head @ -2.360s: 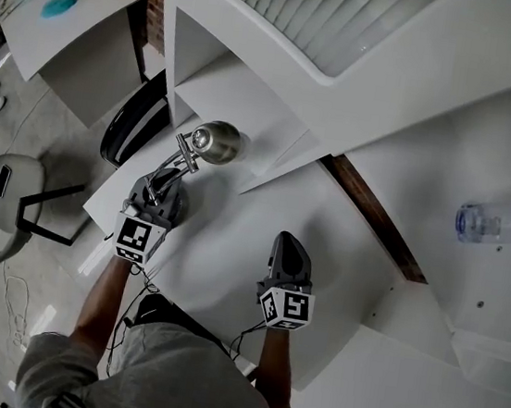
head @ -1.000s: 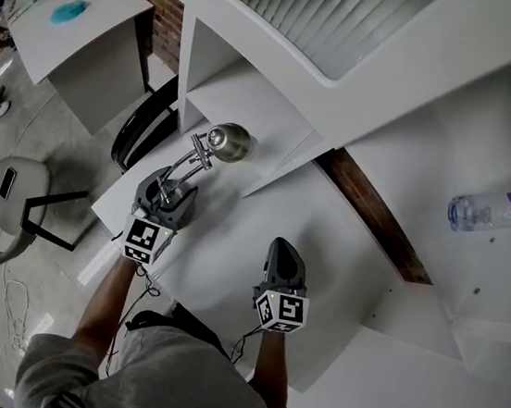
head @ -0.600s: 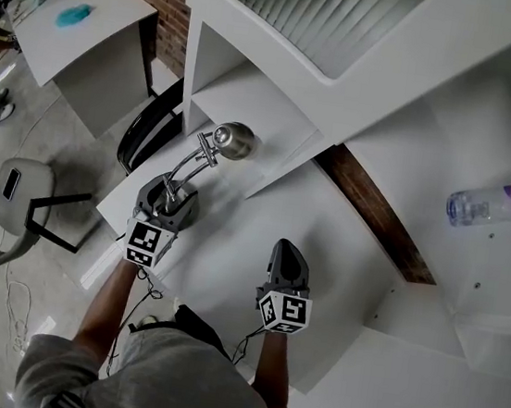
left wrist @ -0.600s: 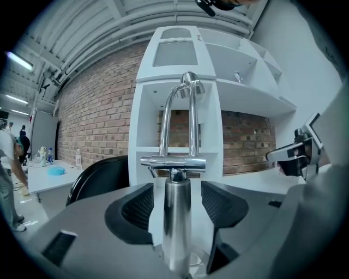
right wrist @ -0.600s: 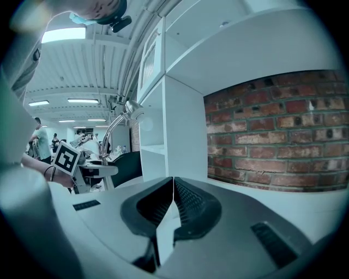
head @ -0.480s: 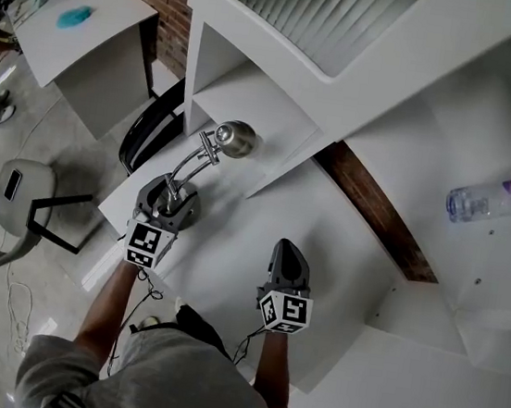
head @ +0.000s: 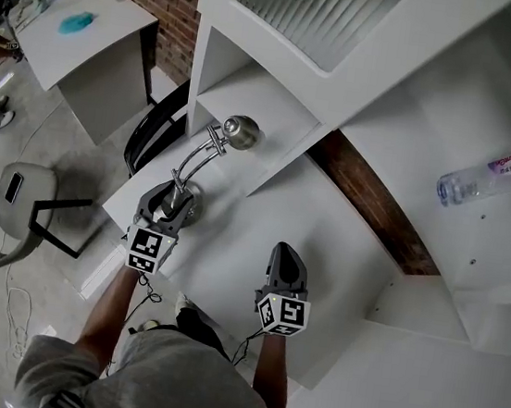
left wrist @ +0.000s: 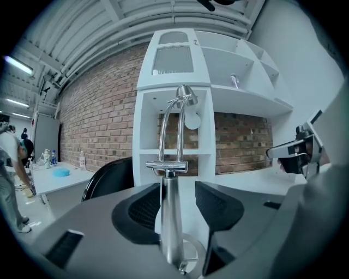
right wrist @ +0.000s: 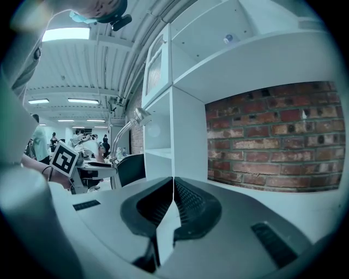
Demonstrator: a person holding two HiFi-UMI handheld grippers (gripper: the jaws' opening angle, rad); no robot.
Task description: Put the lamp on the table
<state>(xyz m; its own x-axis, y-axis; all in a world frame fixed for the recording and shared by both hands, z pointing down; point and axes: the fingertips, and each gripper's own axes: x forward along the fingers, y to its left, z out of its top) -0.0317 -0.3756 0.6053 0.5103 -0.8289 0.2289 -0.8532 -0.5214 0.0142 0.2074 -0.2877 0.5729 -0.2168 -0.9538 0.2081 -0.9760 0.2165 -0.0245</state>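
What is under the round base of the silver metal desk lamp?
The white table top lies under the silver metal desk lamp; the patch directly beneath its base is covered.

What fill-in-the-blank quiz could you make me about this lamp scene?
The lamp stands on the white ____.
Between the left gripper's jaws stands the lamp's ____.
The right gripper's jaws are ____, with nothing between them.
Missing words: table; stem; shut.
The left gripper's jaws have just been closing around that stem and are not yet pressing it.
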